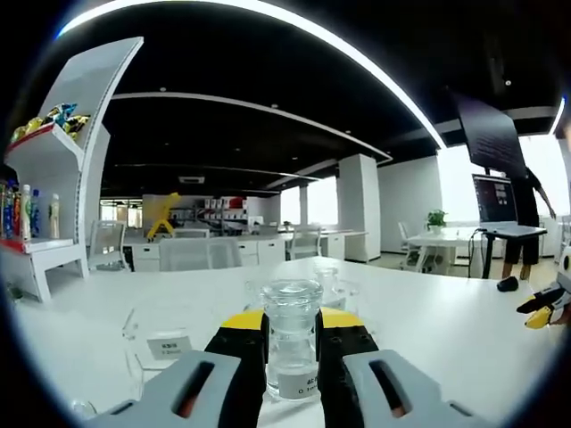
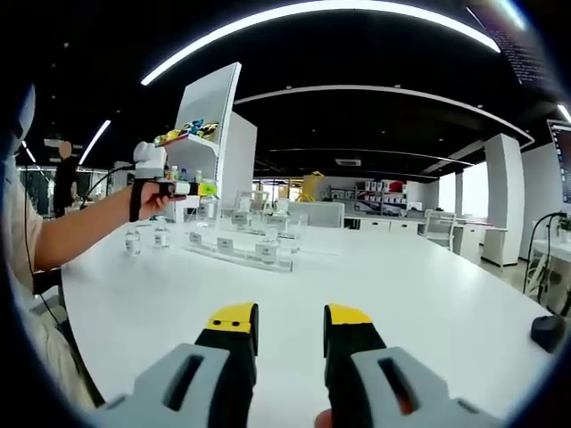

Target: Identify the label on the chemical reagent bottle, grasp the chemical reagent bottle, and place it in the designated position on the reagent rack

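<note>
In the left gripper view, my left gripper (image 1: 291, 332) is shut on a clear glass reagent bottle (image 1: 291, 343) with a round stopper and a white label low on its front. It hangs just above the white table. A clear rack (image 1: 165, 349) with a small white label stands just to its left, and more clear bottles (image 1: 337, 287) stand behind. In the right gripper view, my right gripper (image 2: 290, 328) stands open over bare table with nothing between its fingers. The rack (image 2: 239, 251), with several labels and bottles, lies farther off, and the left gripper (image 2: 174, 185) hovers over its far end.
A white shelf unit (image 1: 53, 178) with coloured bottles and packets stands at the table's left. Two loose small bottles (image 2: 147, 238) stand left of the rack. A black object (image 2: 546, 332) lies at the right of the table. A person stands by a laptop stand (image 1: 510, 230).
</note>
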Motion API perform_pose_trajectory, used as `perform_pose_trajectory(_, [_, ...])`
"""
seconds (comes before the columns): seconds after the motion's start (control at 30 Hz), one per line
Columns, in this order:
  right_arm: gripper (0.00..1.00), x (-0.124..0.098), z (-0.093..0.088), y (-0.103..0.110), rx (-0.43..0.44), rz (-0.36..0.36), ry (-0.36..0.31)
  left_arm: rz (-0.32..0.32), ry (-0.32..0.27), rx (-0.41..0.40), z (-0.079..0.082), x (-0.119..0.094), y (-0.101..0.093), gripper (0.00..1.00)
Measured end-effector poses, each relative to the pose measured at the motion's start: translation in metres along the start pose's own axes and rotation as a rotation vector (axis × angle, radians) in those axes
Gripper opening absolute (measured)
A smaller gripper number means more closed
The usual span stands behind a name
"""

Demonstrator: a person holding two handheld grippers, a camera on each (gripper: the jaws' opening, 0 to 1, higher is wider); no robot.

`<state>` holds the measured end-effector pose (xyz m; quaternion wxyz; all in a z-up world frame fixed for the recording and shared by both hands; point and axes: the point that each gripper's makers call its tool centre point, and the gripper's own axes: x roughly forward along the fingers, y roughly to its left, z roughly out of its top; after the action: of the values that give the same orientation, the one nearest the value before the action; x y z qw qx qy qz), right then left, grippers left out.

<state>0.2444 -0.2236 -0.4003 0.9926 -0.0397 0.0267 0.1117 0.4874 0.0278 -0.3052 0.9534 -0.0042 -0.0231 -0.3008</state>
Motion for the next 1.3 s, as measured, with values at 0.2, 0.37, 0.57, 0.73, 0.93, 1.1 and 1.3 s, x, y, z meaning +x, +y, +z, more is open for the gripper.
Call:
perform_pose_trajectory(0.2, [0.29,0.000,0.001,-0.003,0.000,-0.006,0.001,0.002,0.003,0.006,-0.001,0.009,0.001,0.20])
perform_pose_trajectory(0.37, [0.29,0.002,-0.002,-0.004,0.001,-0.009,0.007,0.003,0.000,0.002,-0.004,0.016,0.003,0.20])
perform_pose_trajectory(0.57, [0.29,0.003,-0.003,-0.005,0.002,-0.007,0.011,0.012,-0.005,0.008,-0.007,0.023,0.006,0.20])
perform_pose_trajectory(0.73, [0.29,0.003,-0.005,-0.007,0.005,-0.011,0.016,0.012,-0.004,0.011,-0.011,0.028,0.005,0.20])
perform_pose_trajectory(0.93, [0.29,0.003,-0.007,-0.010,0.004,-0.016,0.022,0.013,-0.009,0.012,-0.014,0.037,0.005,0.20])
perform_pose_trajectory(1.1, [0.29,0.004,-0.008,-0.013,0.004,-0.022,0.026,0.008,-0.015,0.010,-0.014,0.040,0.004,0.20])
perform_pose_trajectory(1.3, [0.29,0.005,-0.008,-0.014,0.004,-0.024,0.025,0.014,-0.019,0.016,-0.019,0.044,0.008,0.20])
